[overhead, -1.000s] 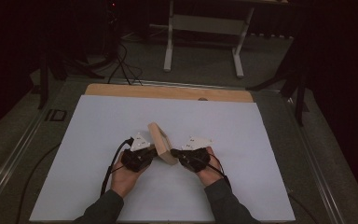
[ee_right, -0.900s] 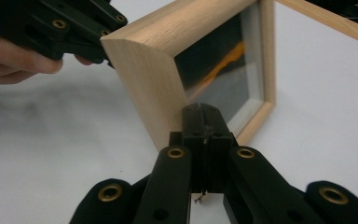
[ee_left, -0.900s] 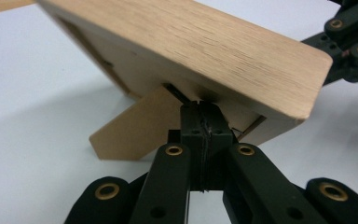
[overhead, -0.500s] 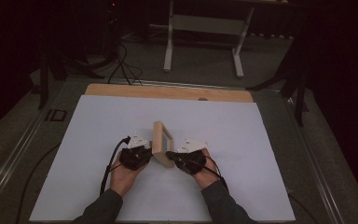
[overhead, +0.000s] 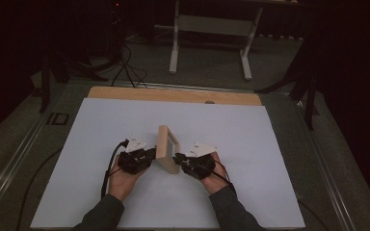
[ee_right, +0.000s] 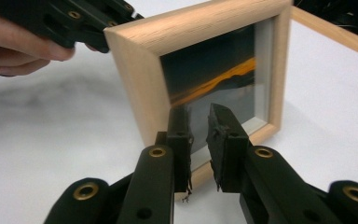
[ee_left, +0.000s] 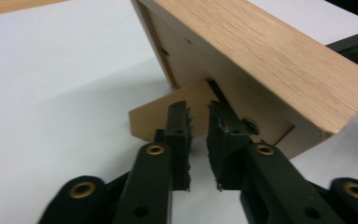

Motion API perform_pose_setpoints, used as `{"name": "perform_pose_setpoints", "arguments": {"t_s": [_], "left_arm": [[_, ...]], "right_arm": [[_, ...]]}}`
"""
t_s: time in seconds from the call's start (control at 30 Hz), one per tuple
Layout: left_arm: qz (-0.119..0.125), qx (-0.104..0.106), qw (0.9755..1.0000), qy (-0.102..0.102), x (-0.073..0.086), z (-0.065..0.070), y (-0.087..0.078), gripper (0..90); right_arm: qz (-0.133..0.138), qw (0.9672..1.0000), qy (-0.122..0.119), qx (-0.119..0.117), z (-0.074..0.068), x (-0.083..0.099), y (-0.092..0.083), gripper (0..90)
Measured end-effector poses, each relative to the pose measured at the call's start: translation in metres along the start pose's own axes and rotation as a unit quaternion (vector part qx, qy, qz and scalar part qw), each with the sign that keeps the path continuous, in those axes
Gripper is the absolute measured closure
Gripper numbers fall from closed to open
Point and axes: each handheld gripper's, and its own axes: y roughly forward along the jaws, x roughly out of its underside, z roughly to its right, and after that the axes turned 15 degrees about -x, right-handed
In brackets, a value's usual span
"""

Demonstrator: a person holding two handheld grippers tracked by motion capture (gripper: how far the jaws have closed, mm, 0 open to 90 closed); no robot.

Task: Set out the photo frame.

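Observation:
A light wooden picture frame (overhead: pixel 166 149) stands upright on the white sheet (overhead: pixel 250 144), between my two grippers. My left gripper (overhead: pixel 150 155) is at its back. In the left gripper view the jaws (ee_left: pixel 198 114) have just been opening and stand slightly apart, just short of the frame's prop leg (ee_left: pixel 147 121), with nothing pinched. My right gripper (overhead: pixel 177 160) faces the glass side. In the right gripper view its jaws (ee_right: pixel 200 116) have also just been opening; they sit a little apart before the frame (ee_right: pixel 135 70), whose picture is dark with an orange streak.
A wooden strip (overhead: pixel 173 95) runs along the table's far edge. Beyond it are a dark floor, cables (overhead: pixel 125 62) and a white metal stand (overhead: pixel 209 29). Black cables trail from both grippers toward the person's forearms. White sheet lies to the left and right of the hands.
One second ago the frame leaned tilted between the grippers; it has since come upright and now stands on the sheet. Both hands have stayed almost where they were.

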Motion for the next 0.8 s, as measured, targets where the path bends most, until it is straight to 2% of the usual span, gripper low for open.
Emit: {"name": "perform_pose_setpoints", "arguments": {"t_s": [0.13, 0.27, 0.33, 0.43, 0.53, 0.8], "left_arm": [[-0.003, -0.001, 0.9999, -0.010, 0.000, -0.006, -0.003, 68.0], [-0.005, -0.009, 0.9999, -0.010, -0.001, -0.008, -0.006, 62.2], [-0.005, -0.014, 0.9999, -0.007, -0.002, -0.008, -0.009, 59.6], [-0.002, -0.020, 0.9998, -0.007, -0.004, -0.010, -0.012, 58.5], [0.000, -0.024, 0.9995, -0.019, -0.005, -0.012, -0.015, 53.5], [0.009, -0.023, 0.9988, -0.042, -0.008, -0.018, -0.022, 51.6]], "right_arm": [[0.007, 0.9999, 0.005, 0.005, 0.003, 0.000, -0.006, 74.5], [0.006, 0.9999, 0.006, 0.009, 0.005, 0.001, -0.008, 69.6], [0.007, 0.9999, 0.007, 0.011, 0.005, 0.001, -0.009, 64.1], [0.006, 0.9999, 0.010, 0.012, 0.006, 0.001, -0.009, 60.3], [0.007, 0.9997, 0.017, 0.014, 0.008, 0.001, -0.011, 56.4], [0.000, 0.9997, 0.021, 0.013, 0.010, 0.003, -0.011, 54.3]]}}
